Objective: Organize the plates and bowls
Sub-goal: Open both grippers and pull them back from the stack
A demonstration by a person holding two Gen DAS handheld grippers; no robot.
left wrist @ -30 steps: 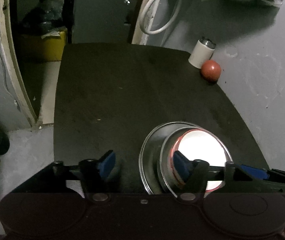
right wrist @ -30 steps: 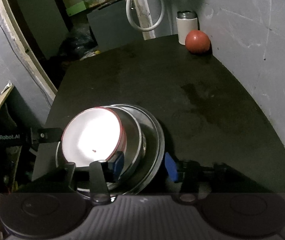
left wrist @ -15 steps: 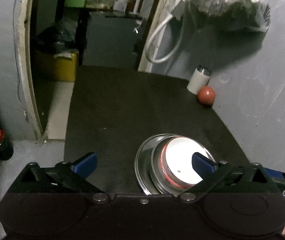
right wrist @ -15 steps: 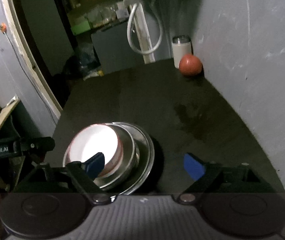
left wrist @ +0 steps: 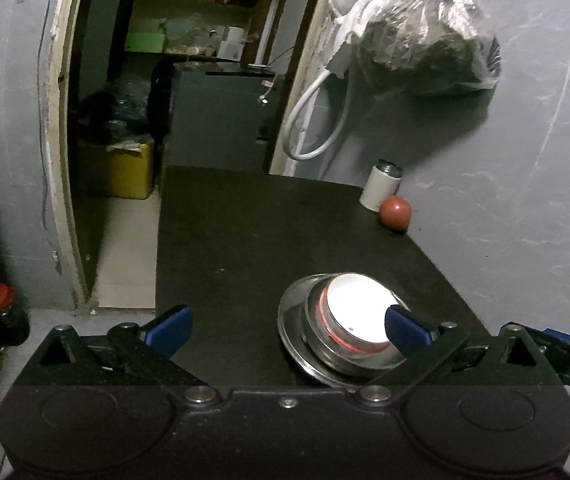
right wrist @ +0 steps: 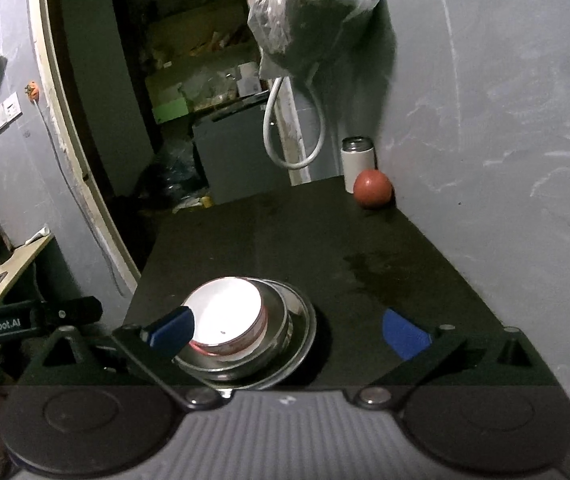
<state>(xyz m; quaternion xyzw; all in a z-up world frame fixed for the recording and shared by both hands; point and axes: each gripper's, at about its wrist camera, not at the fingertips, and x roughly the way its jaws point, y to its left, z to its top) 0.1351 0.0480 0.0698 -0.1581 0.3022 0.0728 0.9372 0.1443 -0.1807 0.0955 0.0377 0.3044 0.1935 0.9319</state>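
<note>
On the black table point(left wrist: 245, 248) stands a stack: a steel plate point(left wrist: 289, 322) at the bottom, a steel bowl point(left wrist: 313, 346) on it, and a white bowl with a red rim point(left wrist: 355, 308) on top. My left gripper point(left wrist: 287, 326) is open wide above and short of the stack, and its right fingertip point(left wrist: 403, 328) overlaps the white bowl in the picture. In the right wrist view the white bowl point(right wrist: 225, 312), the steel bowl point(right wrist: 279, 322) and the plate point(right wrist: 307, 320) sit behind the left fingertip. The jaws of my right gripper point(right wrist: 288, 332) are opening, with nothing pressed between them.
A white can point(left wrist: 379, 186) and a red ball-like fruit point(left wrist: 395, 214) sit at the table's far right corner by the grey wall. A filled plastic bag point(left wrist: 425, 40) and a white hose point(left wrist: 313, 120) hang above. Left of the table are a doorway and a yellow box point(left wrist: 117, 168).
Both grippers have opened wide, let go of the stack's rims and drawn back and up. The stack of plate and bowls stays in place on the table.
</note>
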